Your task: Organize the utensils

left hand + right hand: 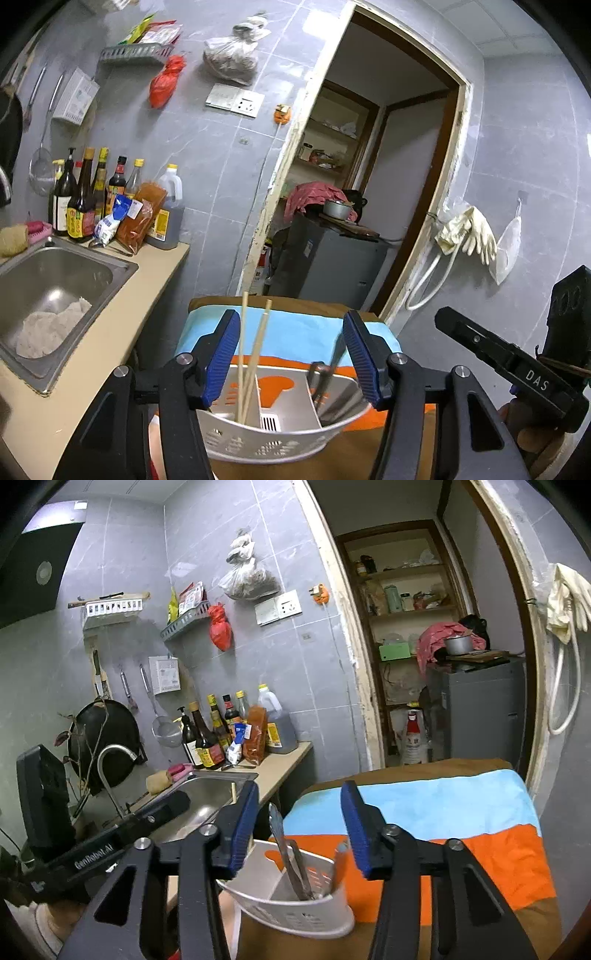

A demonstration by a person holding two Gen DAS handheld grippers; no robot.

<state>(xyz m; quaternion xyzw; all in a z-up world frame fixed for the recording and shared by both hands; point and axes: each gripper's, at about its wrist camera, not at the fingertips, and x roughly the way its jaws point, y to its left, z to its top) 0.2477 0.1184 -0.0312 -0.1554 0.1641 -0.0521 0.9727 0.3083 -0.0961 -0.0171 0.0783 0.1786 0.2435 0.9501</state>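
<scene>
A white perforated utensil caddy (280, 439) stands on a cloth-covered table. Its left compartment holds two wooden chopsticks (255, 354); its right compartment holds metal utensils (328, 376). My left gripper (291, 362) is open above the caddy, its blue pads on either side of it, holding nothing. In the right wrist view the caddy (295, 908) shows the metal utensils (291, 856) standing in it. My right gripper (299, 830) is open and empty above the caddy. The right gripper's body also shows at the right of the left wrist view (517, 369).
The table cloth (443, 812) is blue, orange and brown. A steel sink (48, 288) with a grey rag lies left, with sauce bottles (92, 199) on the counter behind. A doorway (369, 184) opens to a grey cabinet. Rubber gloves (465, 232) hang on the right wall.
</scene>
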